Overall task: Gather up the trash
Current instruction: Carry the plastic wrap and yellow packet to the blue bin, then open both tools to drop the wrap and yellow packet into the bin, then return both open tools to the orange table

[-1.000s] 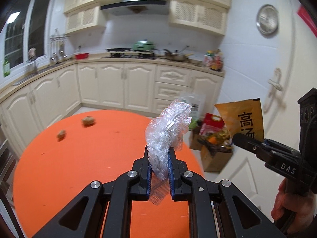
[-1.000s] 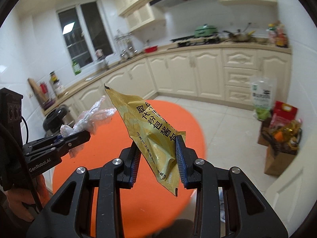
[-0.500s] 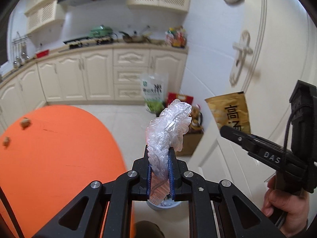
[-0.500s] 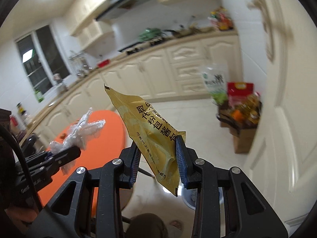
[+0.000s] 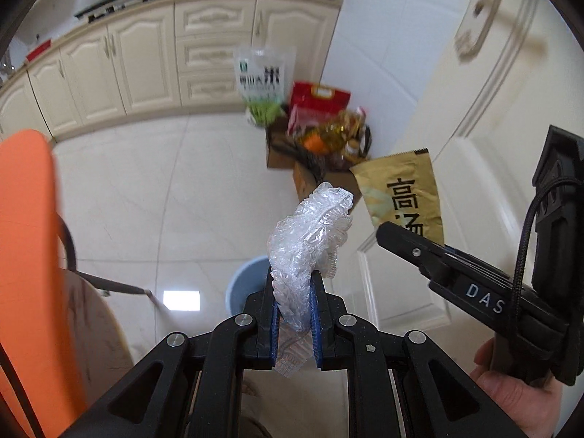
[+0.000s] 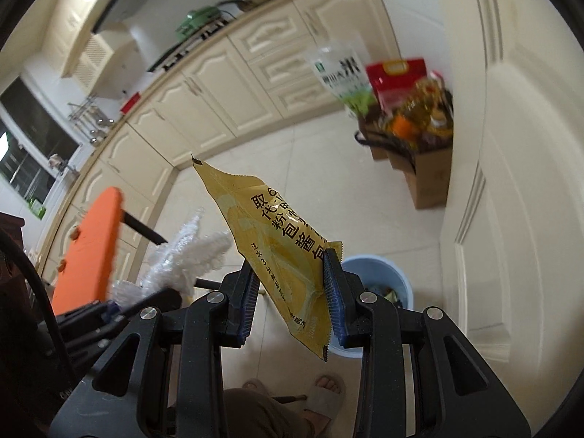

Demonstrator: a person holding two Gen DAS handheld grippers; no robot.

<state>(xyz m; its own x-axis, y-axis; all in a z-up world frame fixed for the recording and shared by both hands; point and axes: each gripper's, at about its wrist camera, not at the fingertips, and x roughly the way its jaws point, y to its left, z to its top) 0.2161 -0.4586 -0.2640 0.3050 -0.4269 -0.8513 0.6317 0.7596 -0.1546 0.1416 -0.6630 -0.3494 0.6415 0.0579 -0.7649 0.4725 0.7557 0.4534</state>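
Observation:
My left gripper (image 5: 295,314) is shut on a crumpled clear plastic wrap (image 5: 310,233) that stands up between its blue pads. My right gripper (image 6: 292,292) is shut on a gold snack packet (image 6: 277,241) with black print, held slantwise. In the left wrist view the right gripper (image 5: 387,230) reaches in from the right with that packet (image 5: 401,189). A light blue bin (image 5: 244,284) stands on the floor below and just beyond both grippers. In the right wrist view the bin (image 6: 379,277) shows trash inside, and the plastic wrap (image 6: 189,255) sits at left.
The orange round table (image 5: 25,237) is at the left, with small scraps (image 6: 75,233) on it. A cardboard box of groceries (image 5: 321,146) stands by the white door (image 5: 492,109). Cream cabinets (image 5: 146,58) line the far wall. A slippered foot (image 6: 325,390) is on the tiled floor.
Both grippers swung away from the table toward the right and tilted down. The blue bin came into view beneath them. Both still hold their trash.

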